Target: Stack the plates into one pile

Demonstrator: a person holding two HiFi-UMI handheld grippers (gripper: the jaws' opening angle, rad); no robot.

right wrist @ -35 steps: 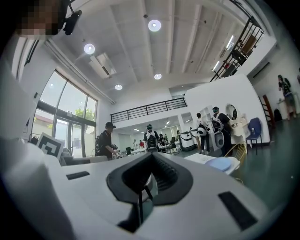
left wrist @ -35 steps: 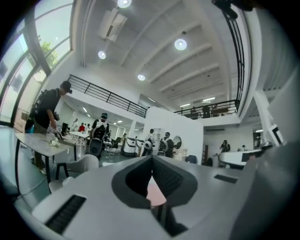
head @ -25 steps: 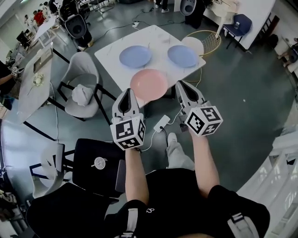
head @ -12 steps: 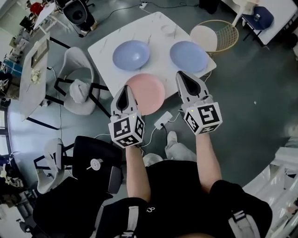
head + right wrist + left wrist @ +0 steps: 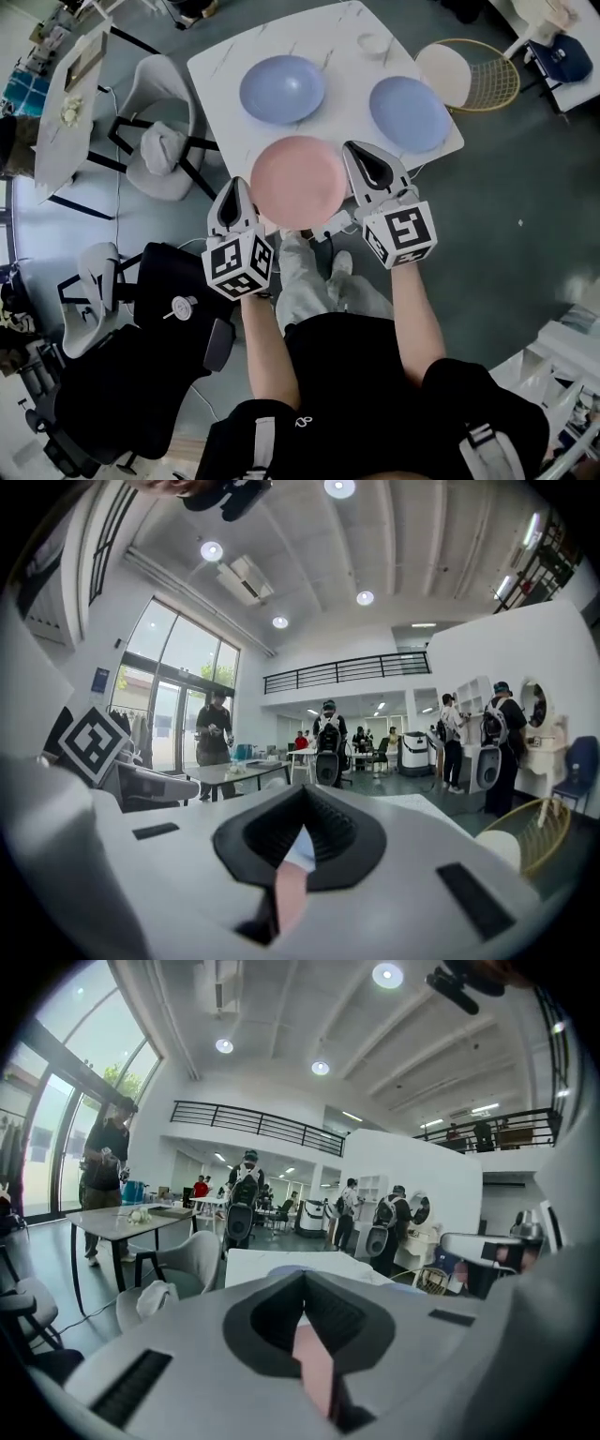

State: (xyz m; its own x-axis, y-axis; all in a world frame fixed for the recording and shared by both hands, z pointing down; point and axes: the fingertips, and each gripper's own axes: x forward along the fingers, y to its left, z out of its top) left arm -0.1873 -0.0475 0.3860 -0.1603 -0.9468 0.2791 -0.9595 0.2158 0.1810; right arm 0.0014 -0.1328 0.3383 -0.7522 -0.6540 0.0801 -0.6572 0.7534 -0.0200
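**Three plates lying singly, both grippers shut beside the pink one**

- White marbled worktop (image 5: 342, 56), seen from steeply above. It carries all three plates, each flat on the surface and well apart from the others. No pile has been started.
- Pink plate (image 5: 298, 181) sits at the near edge, closest to the person. By my reading it is the first candidate to lift, being the easiest to reach.
- Deeper blue plate (image 5: 282, 89) is at the far left and the flatter blue plate (image 5: 409, 112) at the far right. Either could serve as the base of the pile.
- Left gripper (image 5: 233, 190) hangs off the worktop's near edge, just left of the pink plate. Its jaws are closed together with nothing between them. Pink shows ahead through the notch in its own view.
- Right gripper (image 5: 364, 157) is just right of the same plate, jaws likewise pressed together and empty. Flanking the plate suggests an approach, and the jaws must part before a rim grip.
- Small white cup (image 5: 373, 44) stands at the far edge, clear of the plates.
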